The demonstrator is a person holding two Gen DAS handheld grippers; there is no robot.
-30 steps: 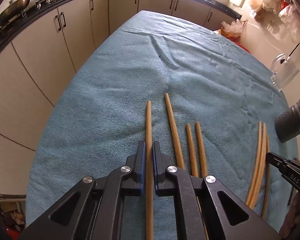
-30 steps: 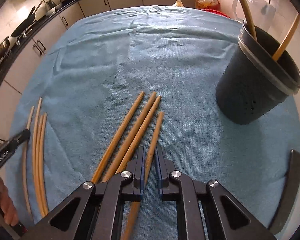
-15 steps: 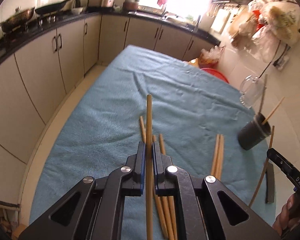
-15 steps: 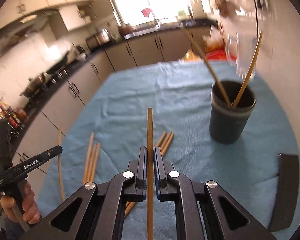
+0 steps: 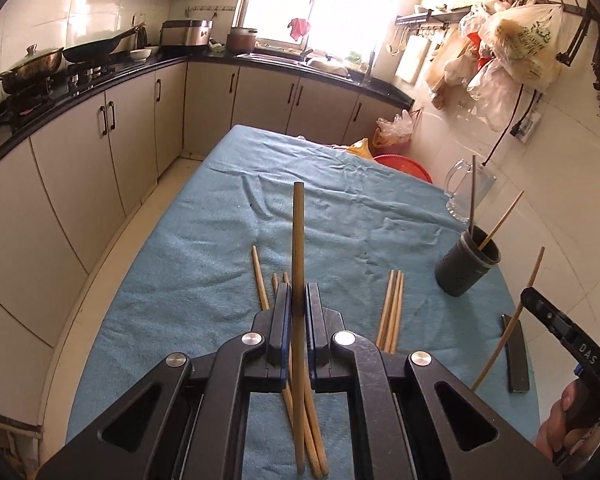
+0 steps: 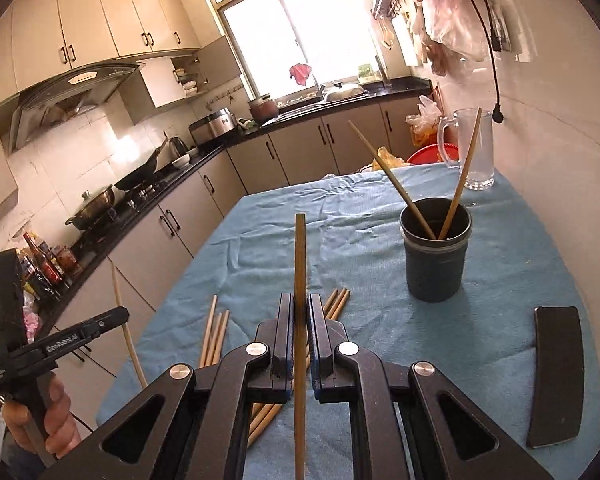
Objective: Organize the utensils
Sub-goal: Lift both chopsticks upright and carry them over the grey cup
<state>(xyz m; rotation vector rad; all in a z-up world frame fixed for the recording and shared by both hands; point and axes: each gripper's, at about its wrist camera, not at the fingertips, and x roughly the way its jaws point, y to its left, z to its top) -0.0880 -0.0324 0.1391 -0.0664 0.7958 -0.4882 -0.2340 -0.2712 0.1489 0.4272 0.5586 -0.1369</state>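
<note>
In the left wrist view, the left gripper point(image 5: 298, 304) is clamped on a long round wooden chopstick point(image 5: 297, 232), held above the blue towel-covered table point(image 5: 204, 264); bare cloth stretches ahead to the far edge, and more chopsticks lie below. In the right wrist view, the right gripper point(image 6: 300, 320) pinches another straight wooden chopstick point(image 6: 300, 256), with the dark cylindrical holder point(image 6: 437, 268) ahead to the right, well apart, two sticks leaning in it, and a flat black strip point(image 6: 556, 376) near the table's right edge.

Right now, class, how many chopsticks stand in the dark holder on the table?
2. The left-leaning chopstick and the right-leaning chopstick both stand inside the dark holder; shorter ones could be hidden inside.
</note>
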